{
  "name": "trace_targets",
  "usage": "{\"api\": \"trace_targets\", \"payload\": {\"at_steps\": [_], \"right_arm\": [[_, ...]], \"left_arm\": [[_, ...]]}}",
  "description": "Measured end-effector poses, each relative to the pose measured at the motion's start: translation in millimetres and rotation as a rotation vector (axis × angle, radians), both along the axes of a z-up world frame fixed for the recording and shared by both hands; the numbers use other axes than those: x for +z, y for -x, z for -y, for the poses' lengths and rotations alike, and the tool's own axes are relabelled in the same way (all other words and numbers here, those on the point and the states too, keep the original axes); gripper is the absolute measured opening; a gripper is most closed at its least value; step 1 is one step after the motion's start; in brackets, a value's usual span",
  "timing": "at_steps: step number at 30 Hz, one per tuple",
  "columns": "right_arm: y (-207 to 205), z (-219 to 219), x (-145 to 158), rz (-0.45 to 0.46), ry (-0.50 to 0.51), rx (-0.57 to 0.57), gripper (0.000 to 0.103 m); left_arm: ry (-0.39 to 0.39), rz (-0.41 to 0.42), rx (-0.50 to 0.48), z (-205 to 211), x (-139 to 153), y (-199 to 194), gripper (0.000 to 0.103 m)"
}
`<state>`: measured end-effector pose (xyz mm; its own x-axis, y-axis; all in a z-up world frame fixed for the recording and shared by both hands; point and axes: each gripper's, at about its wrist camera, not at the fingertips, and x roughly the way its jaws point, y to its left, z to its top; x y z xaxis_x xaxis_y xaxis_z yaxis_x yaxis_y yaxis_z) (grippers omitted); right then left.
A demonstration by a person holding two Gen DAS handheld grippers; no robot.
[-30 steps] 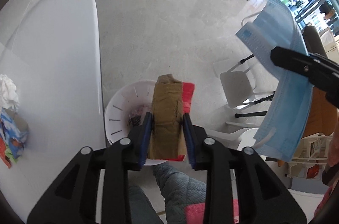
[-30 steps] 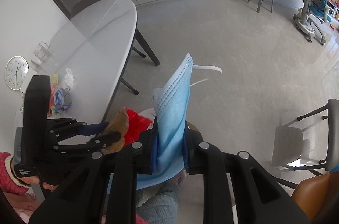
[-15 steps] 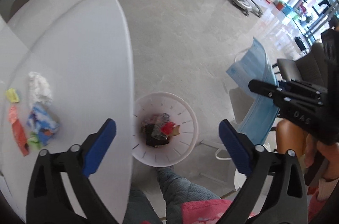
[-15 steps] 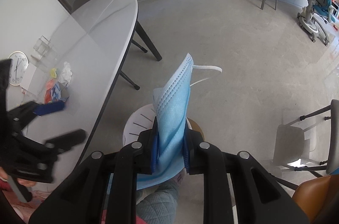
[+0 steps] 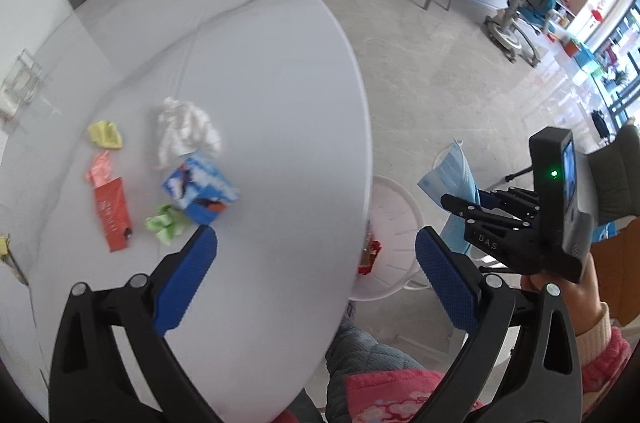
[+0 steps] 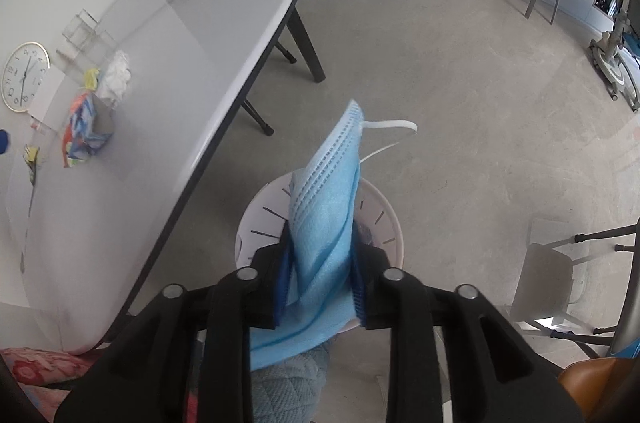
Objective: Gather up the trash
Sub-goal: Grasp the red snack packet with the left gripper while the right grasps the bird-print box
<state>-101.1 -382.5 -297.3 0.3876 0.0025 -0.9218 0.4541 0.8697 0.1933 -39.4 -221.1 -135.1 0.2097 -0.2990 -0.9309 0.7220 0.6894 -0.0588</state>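
Each hand-held gripper, left and right, is black plastic with silver screws and blue dimpled pads. One bare hand wears a pink sleeve.

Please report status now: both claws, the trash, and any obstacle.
Left claw open, empty, over table. Right claw shut on face mask, above white bin. Wrappers and tissue on table. No obstacle seen.

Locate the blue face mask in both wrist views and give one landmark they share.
Left wrist view: blue face mask hangs at right of centre, held by the right tool, beside the white bin.
Right wrist view: the mask fills the lower centre, clamped in that tool, above the bin.
Shared landmark: the crumpled white tissue on the table.
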Motion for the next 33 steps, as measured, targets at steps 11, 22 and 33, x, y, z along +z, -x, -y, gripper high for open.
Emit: {"api": "trace_targets", "payload": {"at_steps": [11,22,33], "right_arm": [[-8,-16,24,-0.032,0.025,-0.069,0.084],[-12,-72,163,0.162,0.145,-0.027,0.101],[-71,-128,175,0.194,0.141,0.105,0.101]], "left_arm": [[0.031,0.006,0.126,-67,12,-39,0.095],[0.103,0.061,0.241,-159,47,-69,0.095],[0.125,0.027,0.362,-211,24,-106,0.095]]}}
